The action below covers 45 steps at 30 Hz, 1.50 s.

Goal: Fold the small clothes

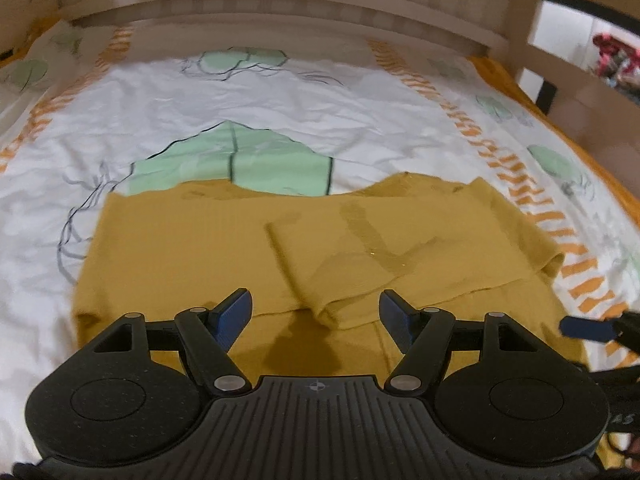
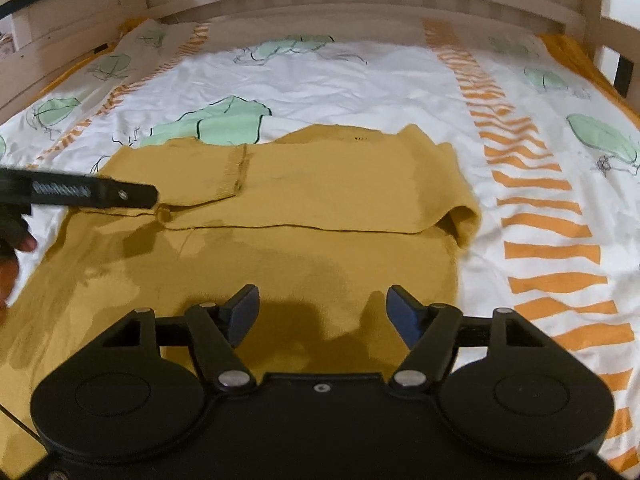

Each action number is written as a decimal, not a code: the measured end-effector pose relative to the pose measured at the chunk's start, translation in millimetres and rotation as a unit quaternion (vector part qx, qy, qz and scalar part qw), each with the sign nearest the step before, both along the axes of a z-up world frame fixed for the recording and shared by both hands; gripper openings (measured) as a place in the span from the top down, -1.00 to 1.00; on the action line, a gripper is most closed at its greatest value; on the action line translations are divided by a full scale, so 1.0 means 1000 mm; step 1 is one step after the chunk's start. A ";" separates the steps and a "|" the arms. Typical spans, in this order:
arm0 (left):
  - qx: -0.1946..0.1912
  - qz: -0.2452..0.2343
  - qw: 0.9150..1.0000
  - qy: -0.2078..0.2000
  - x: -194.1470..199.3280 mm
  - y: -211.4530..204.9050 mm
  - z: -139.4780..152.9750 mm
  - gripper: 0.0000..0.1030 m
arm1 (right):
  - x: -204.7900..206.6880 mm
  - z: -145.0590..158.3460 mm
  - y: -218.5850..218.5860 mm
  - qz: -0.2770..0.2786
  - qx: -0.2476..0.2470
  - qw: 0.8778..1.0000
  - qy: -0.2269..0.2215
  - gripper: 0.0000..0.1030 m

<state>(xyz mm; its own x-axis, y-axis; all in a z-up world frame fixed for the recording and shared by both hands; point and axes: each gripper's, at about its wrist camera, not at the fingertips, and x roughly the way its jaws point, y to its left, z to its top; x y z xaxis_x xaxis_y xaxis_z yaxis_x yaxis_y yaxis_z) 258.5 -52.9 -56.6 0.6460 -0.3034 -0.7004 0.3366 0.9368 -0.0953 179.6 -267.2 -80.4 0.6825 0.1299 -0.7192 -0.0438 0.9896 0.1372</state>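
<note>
No legible txt anywhere; white print on the left hand-held gripper (image 2: 80,194) finger too blurred to read.

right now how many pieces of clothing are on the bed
1: a mustard yellow top lies flat on the patterned bedsheet, its sleeves folded in, just ahead of both open grippers. Anything under it or off-frame would not show.

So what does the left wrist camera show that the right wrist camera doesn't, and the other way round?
Only the left wrist view shows the left gripper head-on, jaws open over the cloth, and red clutter beyond the bed rail. Only the right wrist view shows the right gripper head-on, jaws open and empty, and a person's fingers at the left edge. Both share the mustard garment, partly folded, lying on the leaf-print bedsheet.
</note>
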 end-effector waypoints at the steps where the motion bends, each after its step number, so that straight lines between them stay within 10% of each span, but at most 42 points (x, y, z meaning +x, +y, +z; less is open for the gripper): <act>1: 0.008 -0.004 1.000 -0.001 0.001 -0.005 -0.003 -0.32 | 0.003 0.000 -0.002 -0.001 0.002 1.000 0.006 -0.41; 7: 0.043 0.013 0.999 0.012 0.015 -0.020 -0.022 -0.21 | 0.005 0.001 -0.003 0.001 -0.002 1.000 0.009 -0.41; 20: -0.010 0.094 0.994 0.061 0.034 0.036 -0.024 -0.20 | 0.014 -0.018 0.007 0.021 -0.005 0.998 0.051 -0.49; 28: -0.016 0.203 0.978 0.045 0.035 0.069 -0.017 -0.16 | 0.015 -0.014 0.003 0.019 0.013 0.998 0.059 -0.50; 45: -0.096 0.124 0.984 0.090 0.069 0.070 -0.027 -0.15 | 0.017 -0.015 0.006 0.029 0.025 0.998 0.057 -0.51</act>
<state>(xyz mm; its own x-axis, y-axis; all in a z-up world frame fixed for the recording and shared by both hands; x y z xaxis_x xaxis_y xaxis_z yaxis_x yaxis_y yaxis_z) 327.2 16.7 -83.7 0.5875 -0.2904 -0.7553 0.0616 0.9467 -0.3161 196.3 -261.5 -95.3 0.5866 0.2047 -0.7835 -0.0825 0.9776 0.1936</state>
